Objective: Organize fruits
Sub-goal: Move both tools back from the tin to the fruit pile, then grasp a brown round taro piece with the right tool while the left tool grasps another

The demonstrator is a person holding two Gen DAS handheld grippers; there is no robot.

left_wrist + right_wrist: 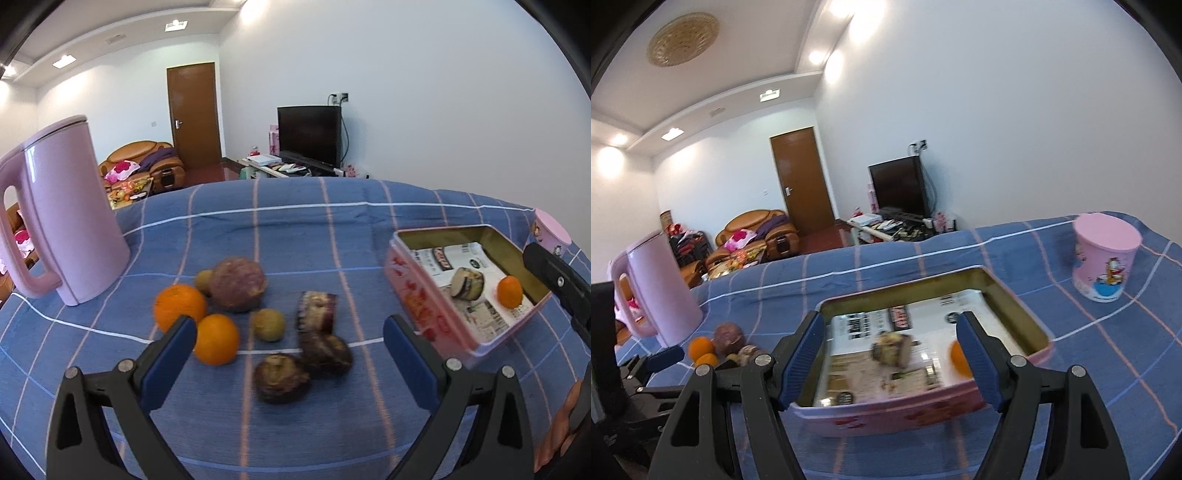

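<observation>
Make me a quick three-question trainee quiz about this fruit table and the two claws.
1. True or false: the left claw is shut on an orange.
2. How many oranges lie loose on the cloth? A) one B) two C) four
3. Fill in: the pink tin holds one dark fruit and one small ____.

Key:
1. False; it is open, holding nothing.
2. B; the second orange sits beside the first.
3. Orange; the right claw hangs open over the tin.
</observation>
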